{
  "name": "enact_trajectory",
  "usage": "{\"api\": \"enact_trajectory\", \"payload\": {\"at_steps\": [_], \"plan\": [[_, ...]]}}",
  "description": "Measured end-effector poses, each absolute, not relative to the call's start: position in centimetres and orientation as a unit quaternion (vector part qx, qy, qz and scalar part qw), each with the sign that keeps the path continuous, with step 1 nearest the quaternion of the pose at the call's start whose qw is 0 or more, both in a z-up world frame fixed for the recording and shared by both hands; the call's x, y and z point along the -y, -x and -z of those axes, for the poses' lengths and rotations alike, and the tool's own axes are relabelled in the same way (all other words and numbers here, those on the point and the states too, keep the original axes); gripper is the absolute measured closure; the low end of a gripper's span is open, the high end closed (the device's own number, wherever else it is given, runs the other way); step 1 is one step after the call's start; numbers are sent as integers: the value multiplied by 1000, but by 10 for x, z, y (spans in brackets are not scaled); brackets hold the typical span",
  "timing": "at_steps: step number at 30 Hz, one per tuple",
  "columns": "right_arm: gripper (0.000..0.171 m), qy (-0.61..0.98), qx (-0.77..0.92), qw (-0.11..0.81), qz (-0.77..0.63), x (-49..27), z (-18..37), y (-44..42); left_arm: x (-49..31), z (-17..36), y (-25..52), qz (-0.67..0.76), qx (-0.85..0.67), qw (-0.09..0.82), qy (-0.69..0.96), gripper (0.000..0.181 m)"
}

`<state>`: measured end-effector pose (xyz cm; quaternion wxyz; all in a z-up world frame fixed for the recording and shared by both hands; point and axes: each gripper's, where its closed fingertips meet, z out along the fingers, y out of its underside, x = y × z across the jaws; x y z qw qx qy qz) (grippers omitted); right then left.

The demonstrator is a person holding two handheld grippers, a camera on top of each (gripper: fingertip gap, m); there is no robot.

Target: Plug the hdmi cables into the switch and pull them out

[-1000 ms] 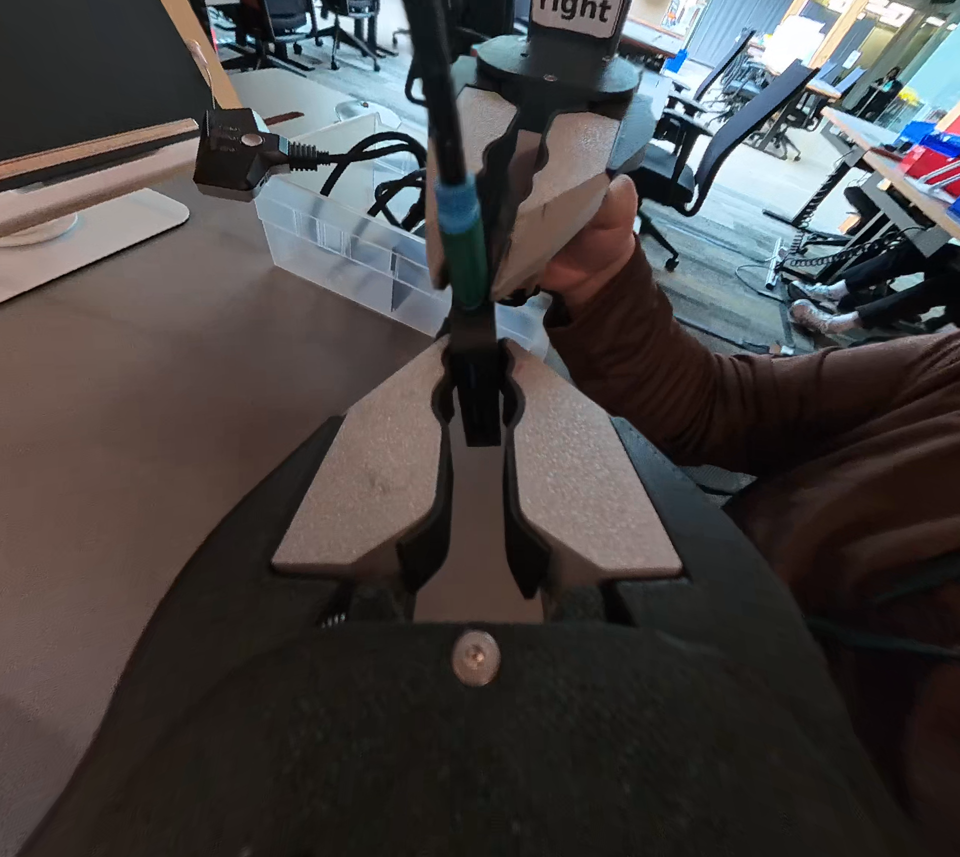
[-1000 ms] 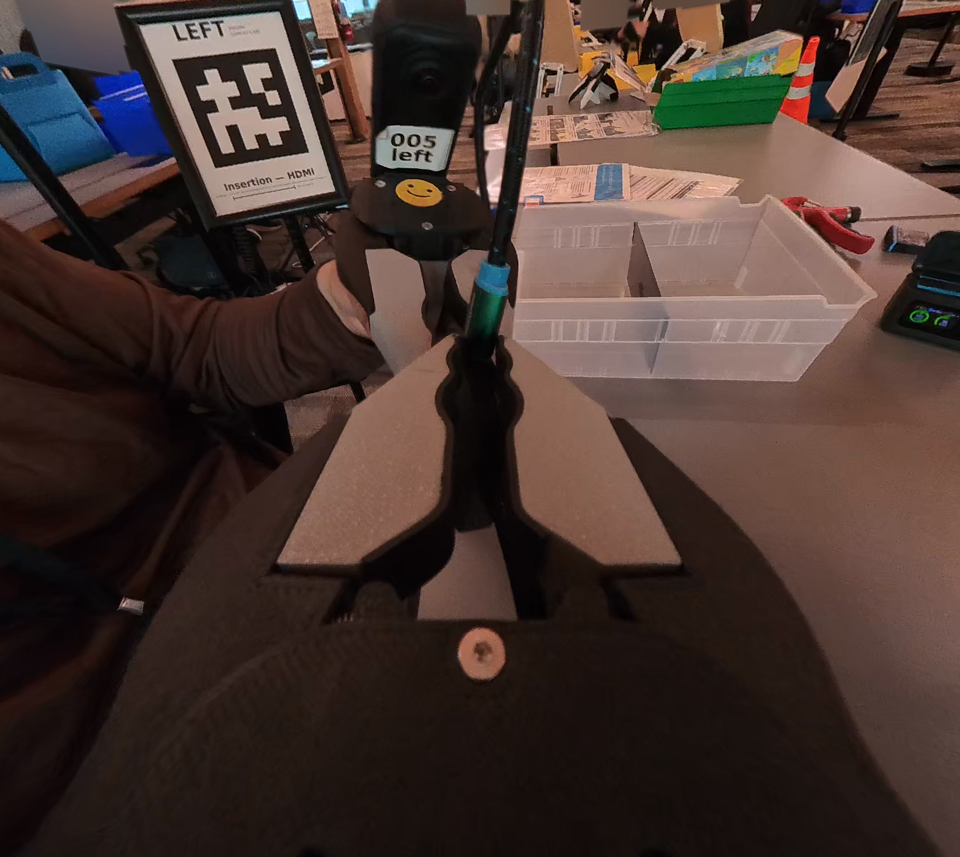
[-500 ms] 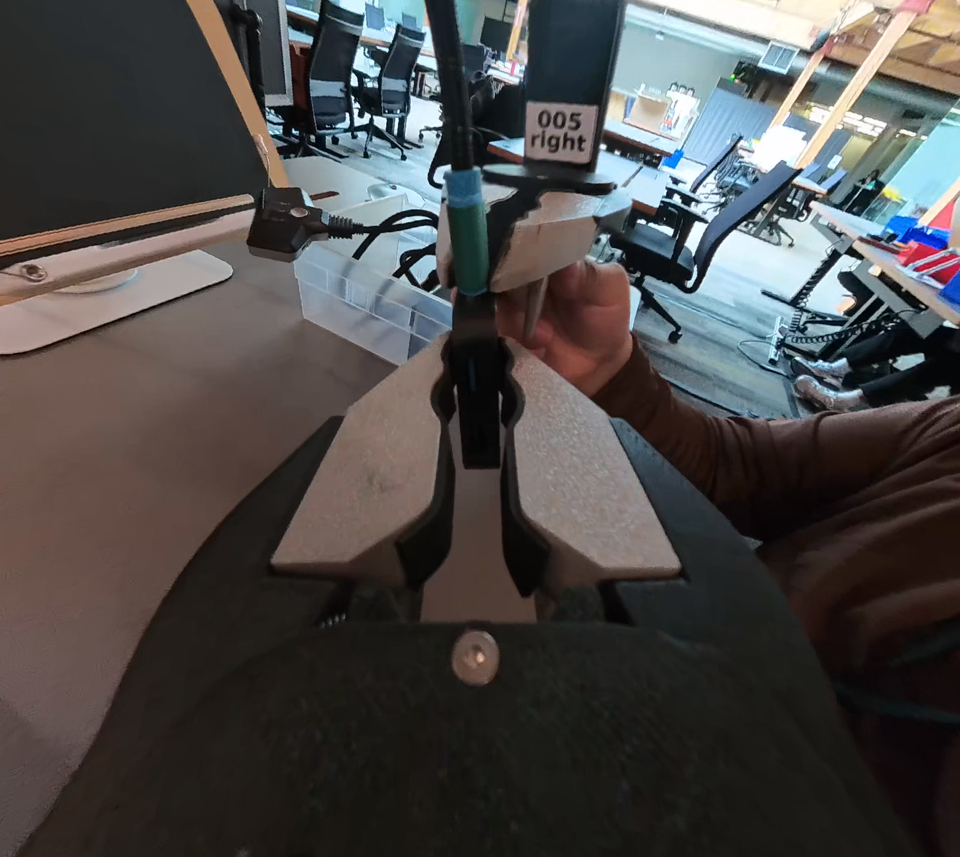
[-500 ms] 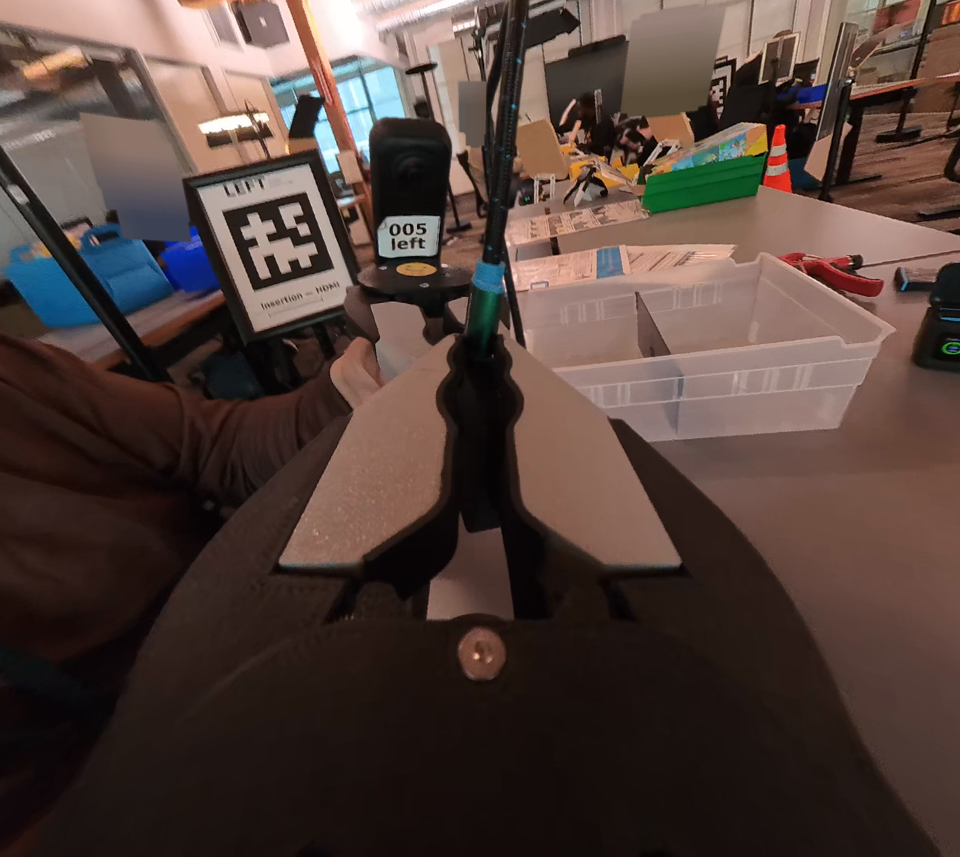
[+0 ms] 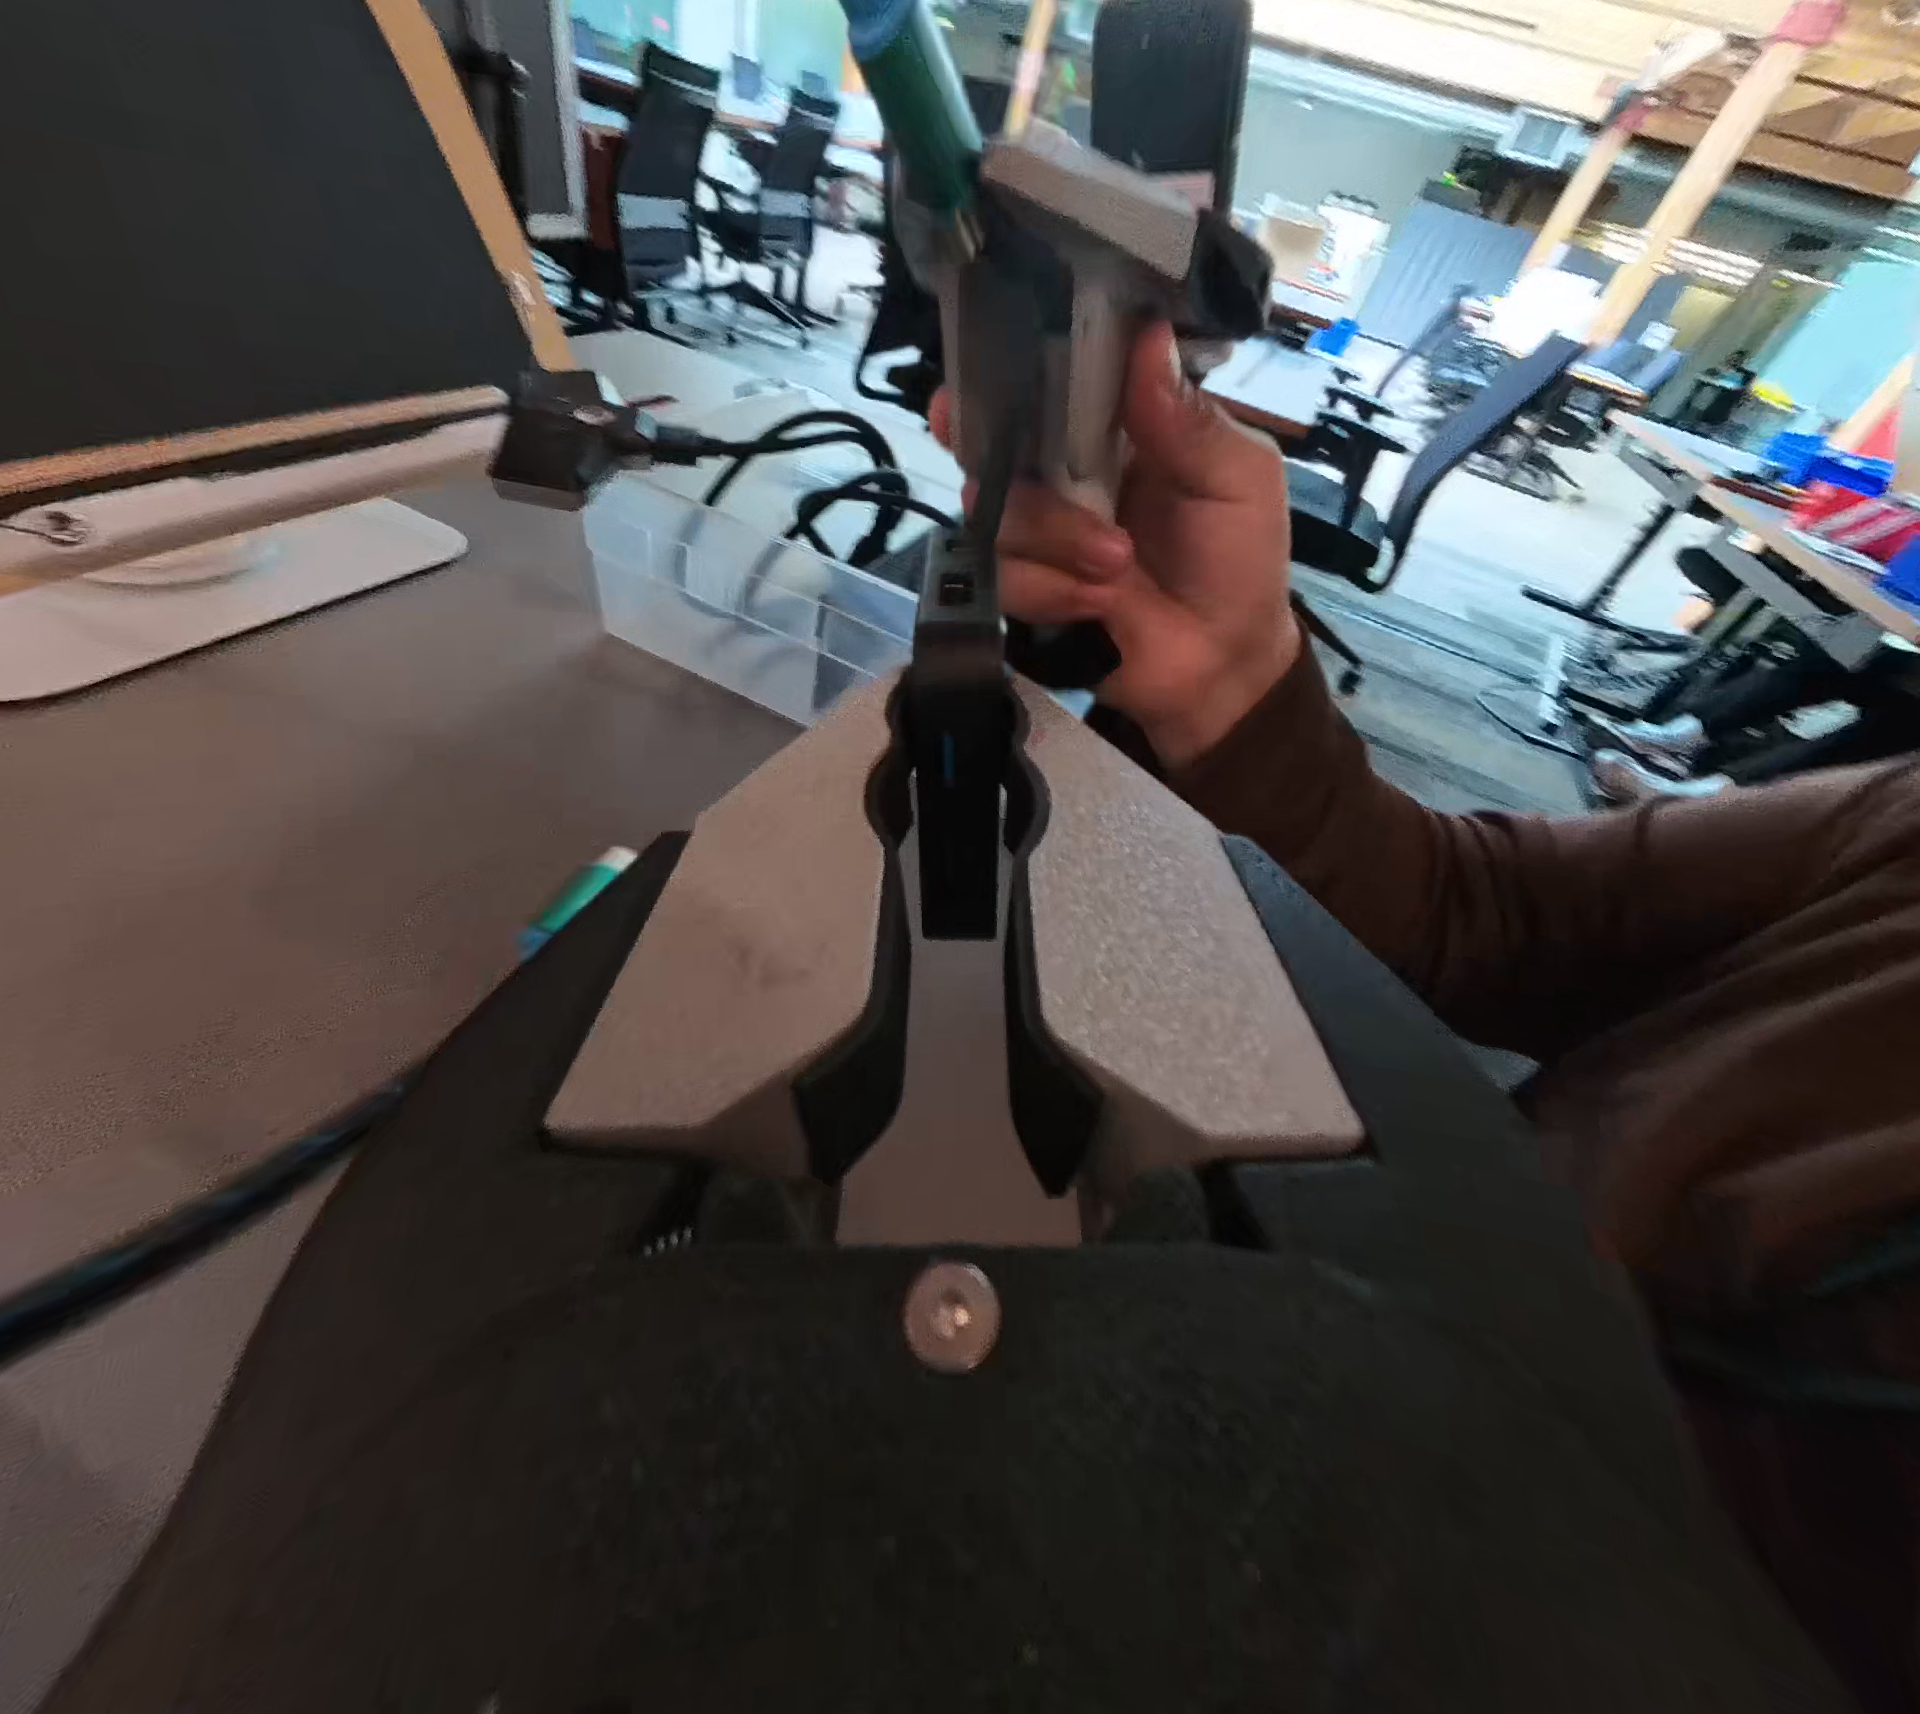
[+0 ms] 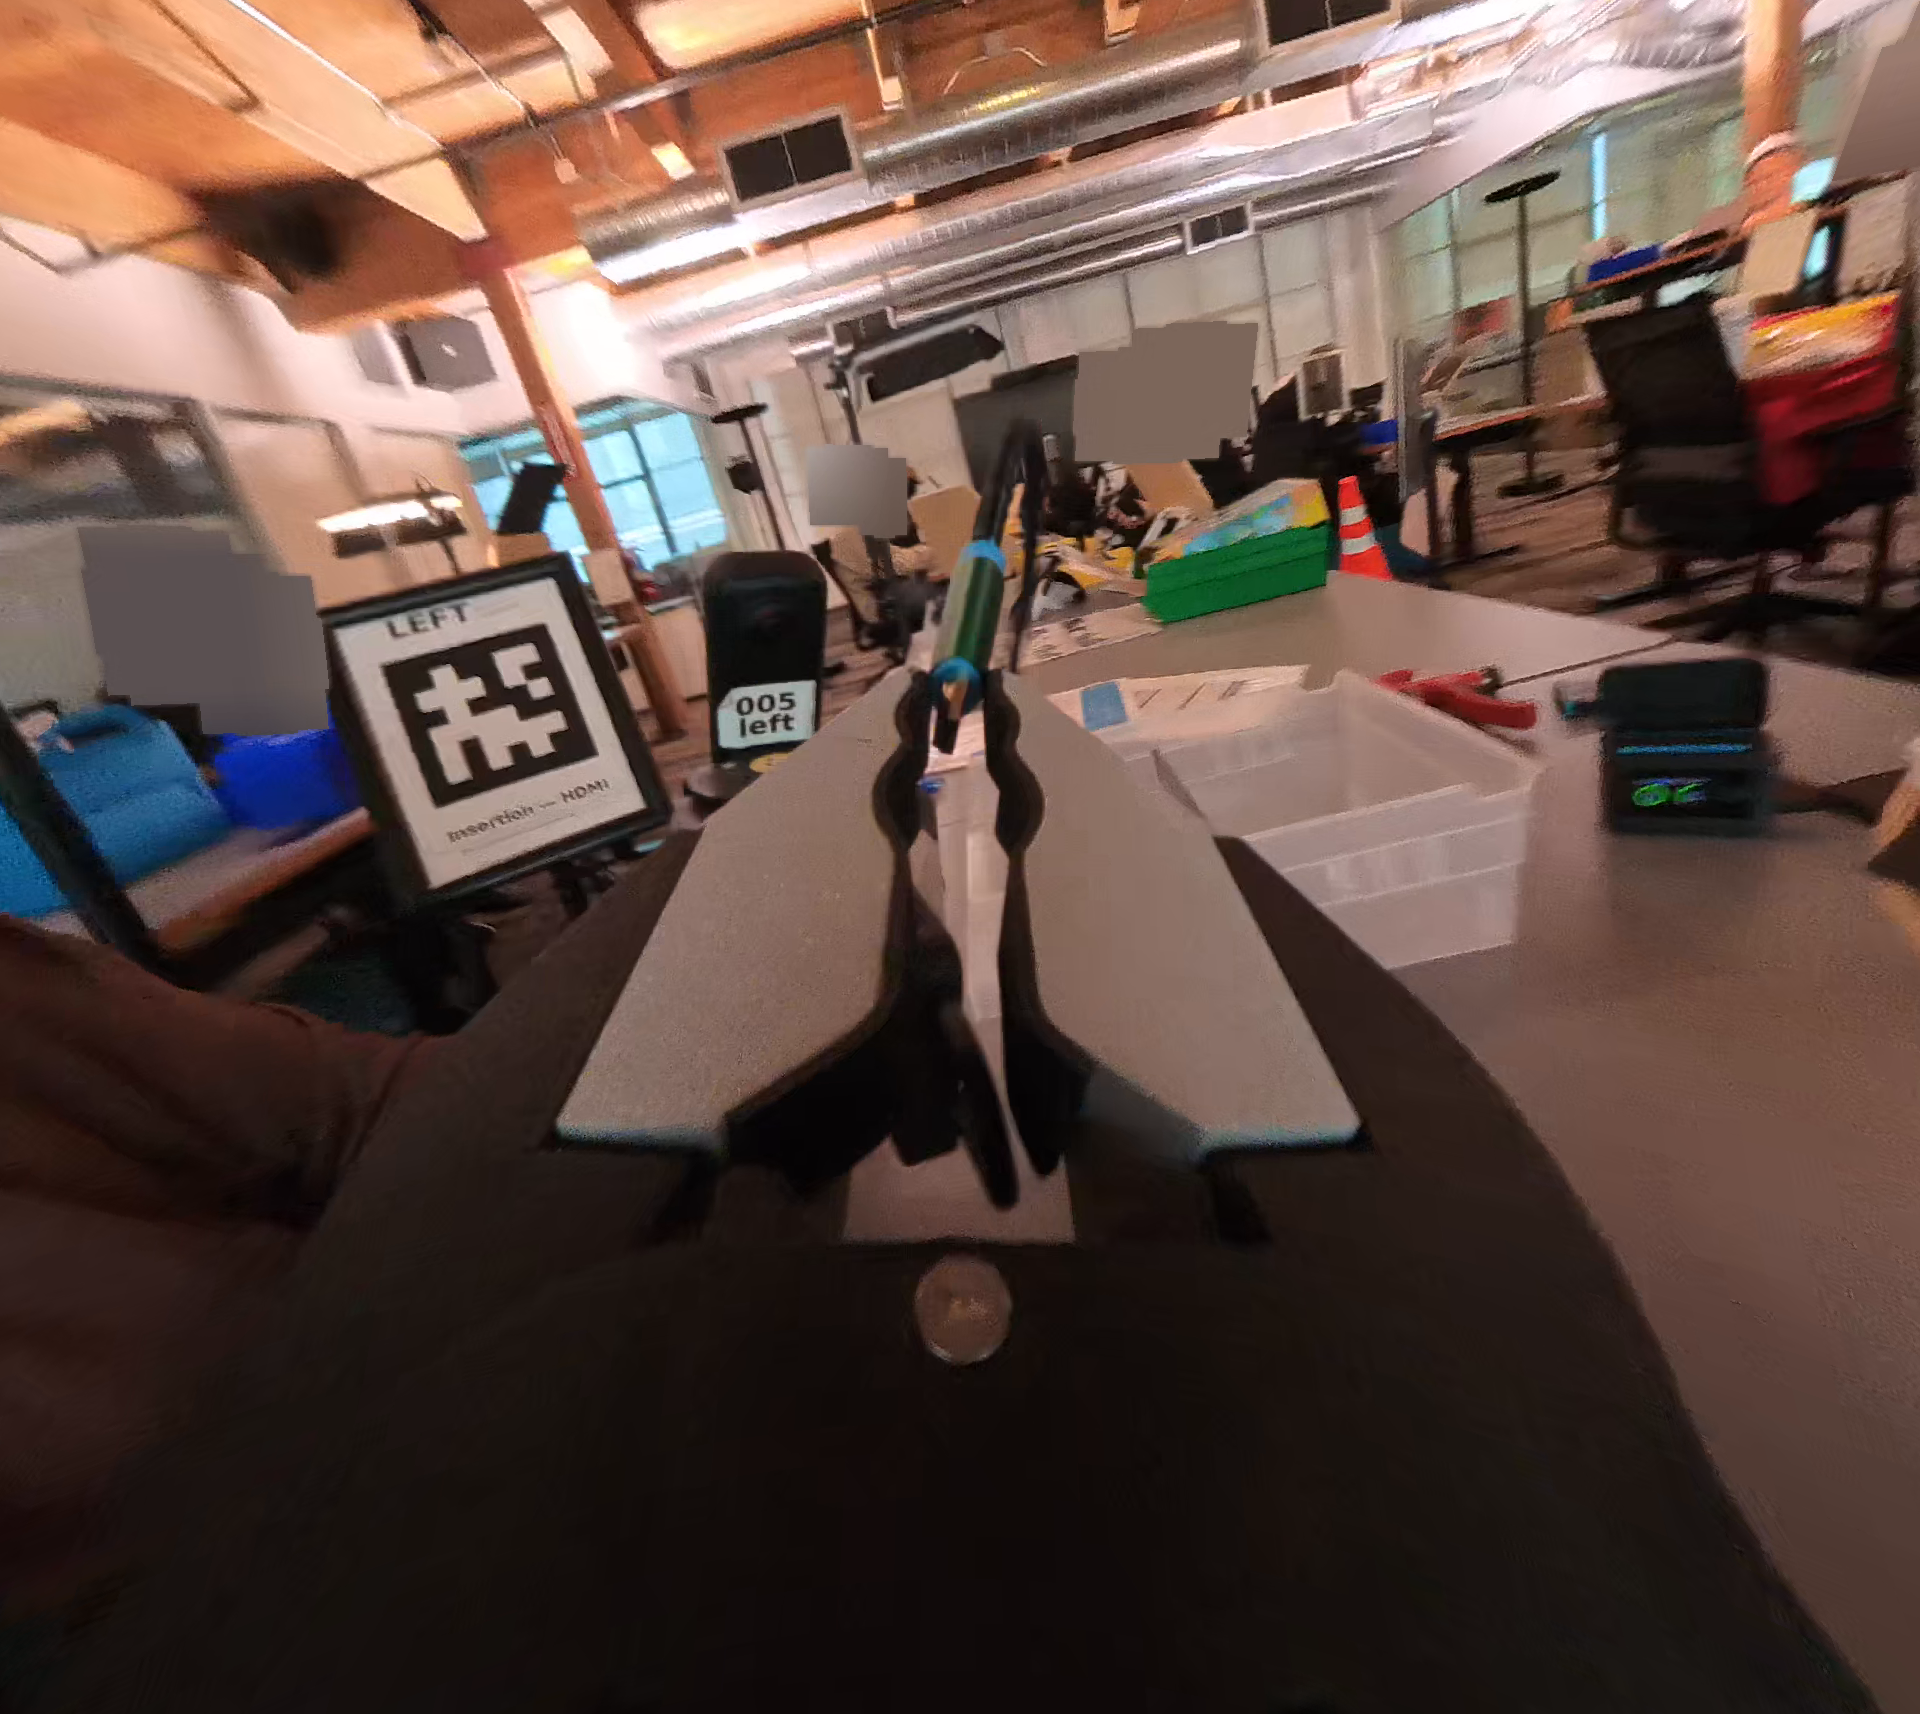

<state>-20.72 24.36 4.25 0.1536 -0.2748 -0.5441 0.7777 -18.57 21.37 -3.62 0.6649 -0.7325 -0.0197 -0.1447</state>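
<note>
My left gripper (image 5: pixel 956 714) is shut on the slim black switch (image 5: pixel 951 833), which stands upright between its fingers. My right gripper (image 6: pixel 956 703) is shut on the green HDMI plug (image 6: pixel 968 615) with blue tape, whose black cable runs up and away. In the left wrist view the right gripper (image 5: pixel 971 236), held by a hand, carries that green plug (image 5: pixel 914 95) above the switch and apart from it. A second green plug (image 5: pixel 582 885) lies on the table to the left, with a black cable (image 5: pixel 208 1217) running past it.
A clear plastic bin (image 5: pixel 748 594) (image 6: pixel 1351 791) stands on the grey table. A monitor base (image 5: pixel 208 563) and a black power plug (image 5: pixel 561 438) are at the left. A framed marker sign (image 6: pixel 488 719), red pliers (image 6: pixel 1455 693) and a small black device (image 6: pixel 1683 750) are nearby. My hands' fingertips stand some 9 cm from each other.
The green plug was seated in the switch; my right gripper has lifted it up and out. Both grippers have tilted upward and moved apart.
</note>
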Motion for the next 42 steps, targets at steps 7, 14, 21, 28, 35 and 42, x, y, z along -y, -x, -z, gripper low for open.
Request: {"api": "enact_trajectory", "payload": {"at_steps": [7,14,21,28,35,42], "plan": [[166,261,527,303,-750,-312,-94,155,-199,78,134,169,-94,562,805,170],[166,288,469,422,-720,-391,-117,107,-189,83,118,193,-114,549,805,170],[166,259,424,456,-738,-414,-137,61,-172,81,146,148,-87,559,811,170],[166,280,513,412,-699,-385,-143,120,-149,66,183,121,-46,566,814,171],[166,295,554,407,-664,-393,-215,130,-123,72,190,129,-25,584,801,171],[166,329,552,452,-619,-413,-245,103,-96,39,189,128,-30,632,764,171]]}}
